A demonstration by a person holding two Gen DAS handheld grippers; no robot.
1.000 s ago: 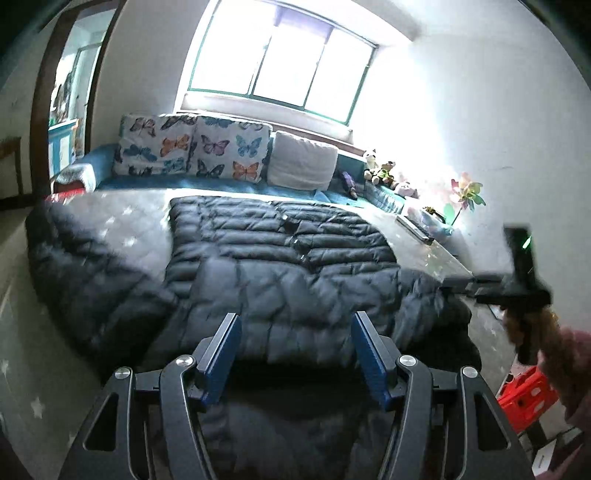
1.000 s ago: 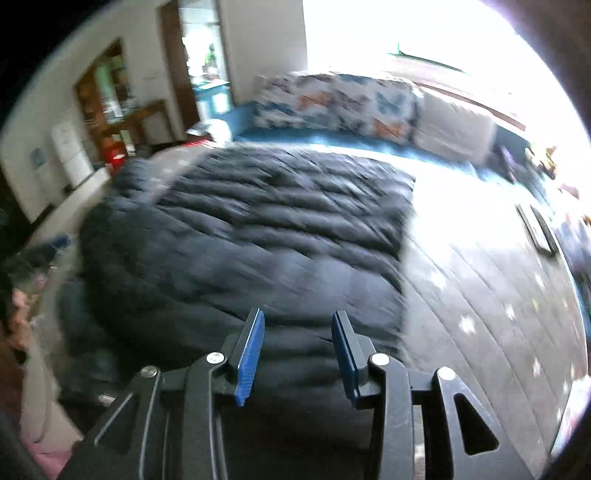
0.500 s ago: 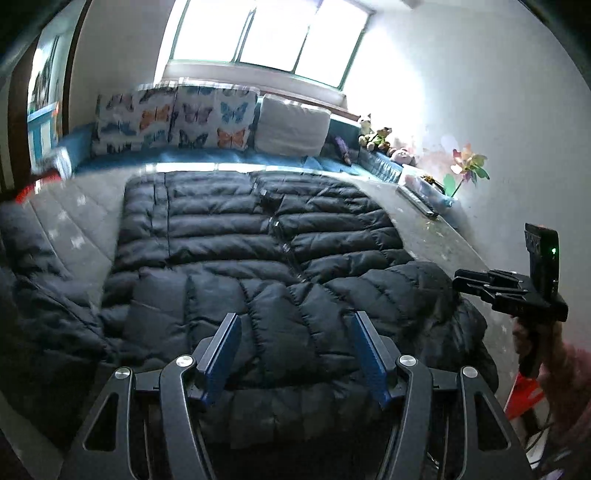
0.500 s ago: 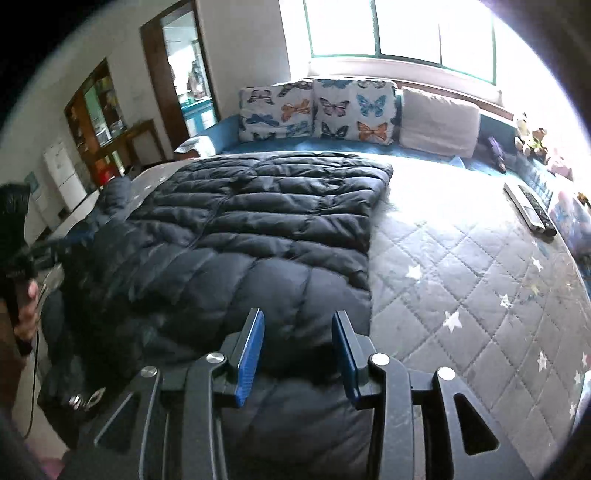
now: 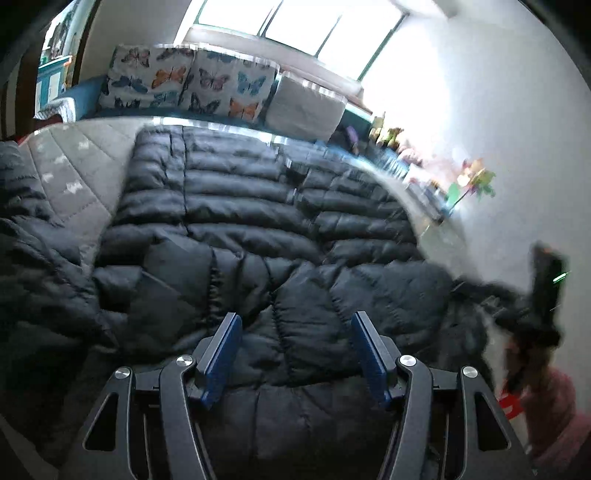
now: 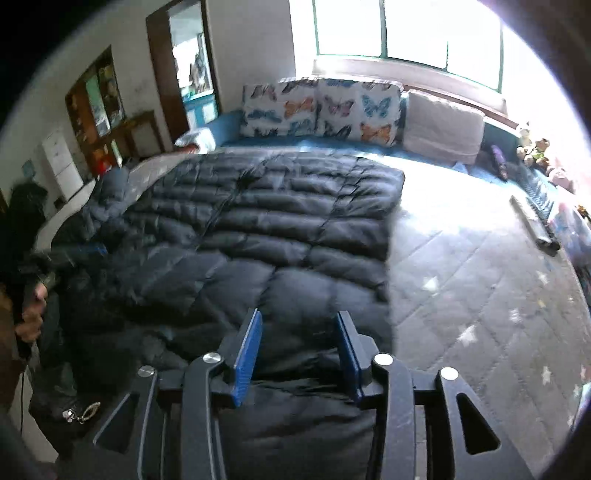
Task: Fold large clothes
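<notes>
**Both tongs parked over the puffer coat**

Left gripper (image 5: 295,328): blue pads spread fairly wide, nothing pinched, just hanging over the near end of the black puffer coat (image 5: 255,236). Right gripper (image 6: 297,328): narrower gap, jaws just been opening a bit, coat fabric bulging up between the pads but can't tell if actually touching them. Coat itself spread flat across the grey star-print quilt (image 6: 480,288), near end bunched, one sleeve flopped off toward the left edge of the bed. Further out: butterfly pillows (image 6: 321,107) and a plain white pillow (image 6: 443,125) along the far side under the window (image 6: 406,33), remotes (image 6: 535,225) on the far right of the quilt, stuffed toys (image 6: 535,147) in the corner.
</notes>
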